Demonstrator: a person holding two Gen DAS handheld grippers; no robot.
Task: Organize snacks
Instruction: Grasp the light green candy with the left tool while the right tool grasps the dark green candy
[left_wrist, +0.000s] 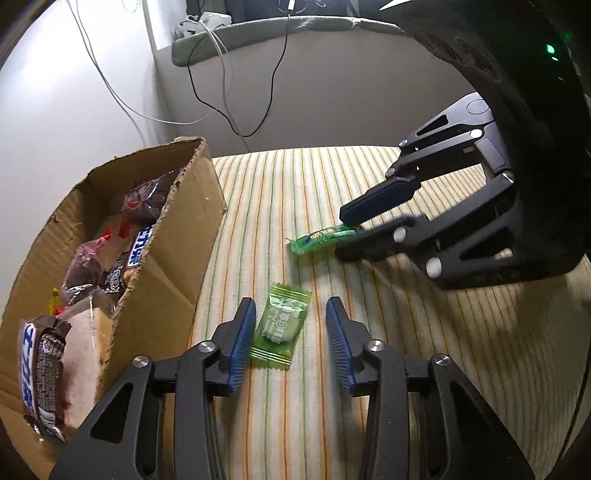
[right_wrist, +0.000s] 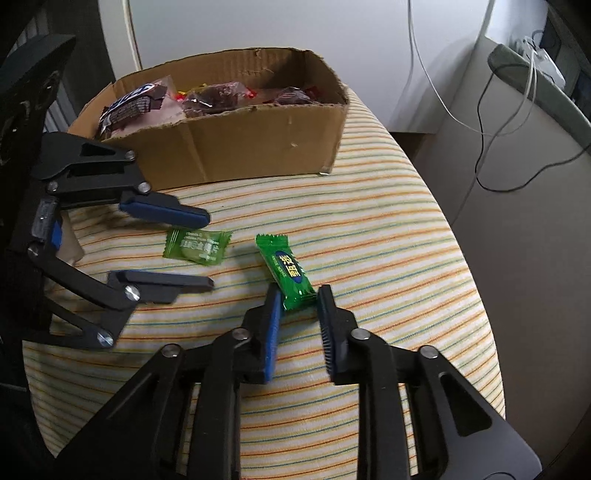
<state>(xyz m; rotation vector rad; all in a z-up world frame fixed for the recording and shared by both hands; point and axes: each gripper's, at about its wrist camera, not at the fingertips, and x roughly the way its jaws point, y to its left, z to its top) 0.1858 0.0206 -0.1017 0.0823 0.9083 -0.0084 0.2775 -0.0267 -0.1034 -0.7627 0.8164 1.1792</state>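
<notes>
Snacks: two green candies on striped cloth, box (right_wrist: 258, 147) nearby
L gripper (left_wrist: 291, 314): jaws apart around pale candy (left_wrist: 281, 325)
R gripper (right_wrist: 298, 297): clamped on dark-green candy (right_wrist: 288, 271)

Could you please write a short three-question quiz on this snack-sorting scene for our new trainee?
1. True or false: the left gripper is clamped on the pale green candy.
2. What does the right gripper grip? A) a chocolate bar B) the dark green candy C) a cable
3. Where do the other wrapped snacks lie?

Key:
1. False. Its jaws stand apart on either side of the candy, which lies flat on the striped cloth.
2. B. The fingers pinch one end of its wrapper.
3. In the cardboard box at the far edge of the cloth.
</notes>
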